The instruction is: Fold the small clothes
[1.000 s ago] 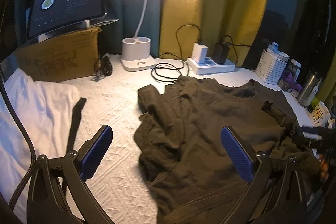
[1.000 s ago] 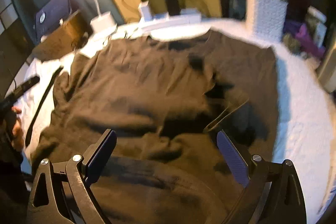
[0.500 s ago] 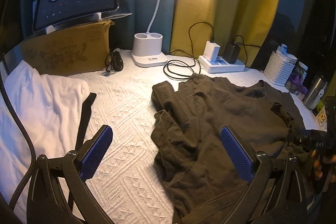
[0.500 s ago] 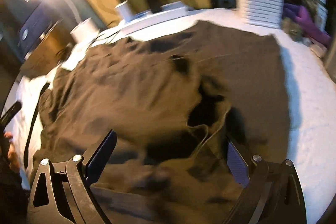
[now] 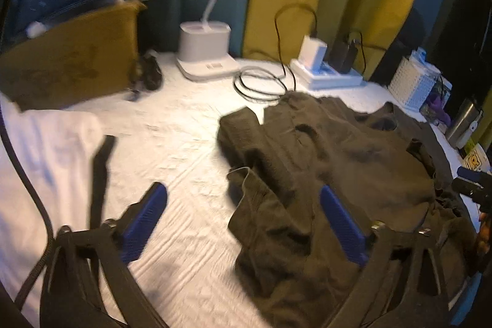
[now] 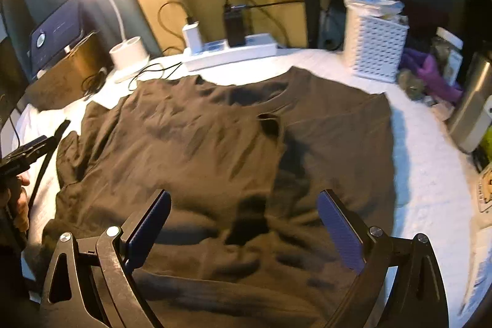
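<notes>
— Which way did the dark olive shirt (image 6: 215,149) point?

— Its neckline faced the far edge of the tabletop (image 6: 430,174), toward the white power strip (image 6: 233,53), and its hem ran along the near edge. So the long axis went near to far. In the right wrist view it lay mostly flat, one sleeve bunched toward the left edge, where the white cloth (image 5: 46,162) and a black strap (image 5: 100,174) lay.

— And relative to the tongs?

— The right tongs (image 6: 243,223) hovered above the lower body of the shirt, blue pads spread wide, no fabric pinched; the cloth showed between and beyond them. The left tongs (image 5: 243,220) sat over the shirt's crumpled left side: the right pad above the fabric, the left pad above bare white tabletop. Their jaws were closing, with the rumpled edge of the shirt between them but not gripped.

— Anything behind?

— A white lamp base (image 5: 204,49) at the far edge, a white basket (image 6: 375,51) toward the far right corner.
</notes>
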### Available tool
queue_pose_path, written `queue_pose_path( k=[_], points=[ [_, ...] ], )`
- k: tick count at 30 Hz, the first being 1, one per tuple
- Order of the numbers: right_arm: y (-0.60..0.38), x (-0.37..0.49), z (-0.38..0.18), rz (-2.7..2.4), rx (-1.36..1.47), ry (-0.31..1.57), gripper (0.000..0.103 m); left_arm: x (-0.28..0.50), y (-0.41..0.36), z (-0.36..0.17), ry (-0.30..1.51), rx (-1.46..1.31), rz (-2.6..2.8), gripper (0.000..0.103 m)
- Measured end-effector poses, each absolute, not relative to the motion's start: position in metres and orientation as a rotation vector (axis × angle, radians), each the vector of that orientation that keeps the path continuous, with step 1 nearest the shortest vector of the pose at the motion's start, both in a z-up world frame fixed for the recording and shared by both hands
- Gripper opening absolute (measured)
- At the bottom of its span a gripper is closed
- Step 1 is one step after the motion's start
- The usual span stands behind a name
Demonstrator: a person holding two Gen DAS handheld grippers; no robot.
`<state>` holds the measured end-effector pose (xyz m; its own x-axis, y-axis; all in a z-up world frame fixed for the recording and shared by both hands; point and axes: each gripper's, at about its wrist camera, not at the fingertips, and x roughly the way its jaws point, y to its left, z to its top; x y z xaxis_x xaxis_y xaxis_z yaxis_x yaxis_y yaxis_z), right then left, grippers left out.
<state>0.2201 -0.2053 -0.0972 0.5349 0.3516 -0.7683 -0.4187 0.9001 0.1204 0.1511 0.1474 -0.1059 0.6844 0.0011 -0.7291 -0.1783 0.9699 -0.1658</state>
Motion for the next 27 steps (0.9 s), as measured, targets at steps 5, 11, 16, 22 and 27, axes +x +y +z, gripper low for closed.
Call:
queue_pose_path(
  k=[5, 11, 16, 22, 27],
  points=[
    [-0.218, 0.229, -0.103, 0.420, -0.046, 0.906, 0.097, 0.177, 0.153, -0.135, 0.903, -0.268, 0.026, 0.048],
    [-0.220, 0.234, -0.107, 0.415, -0.046, 0.911, 0.097, 0.158, 0.168, -0.134, 0.874, -0.274, 0.139, 0.006],
    [-0.219, 0.235, -0.112, 0.430, -0.039, 0.920, 0.097, 0.131, 0.172, -0.136, 0.882, -0.268, 0.220, 0.012],
    [-0.223, 0.234, -0.113, 0.434, -0.035, 0.913, 0.097, 0.137, 0.194, -0.111, 0.817, -0.277, 0.244, 0.060],
    [-0.232, 0.235, -0.112, 0.414, -0.019, 0.905, 0.097, 0.171, 0.205, -0.108, 0.817, -0.138, 0.205, 0.061]
  ],
)
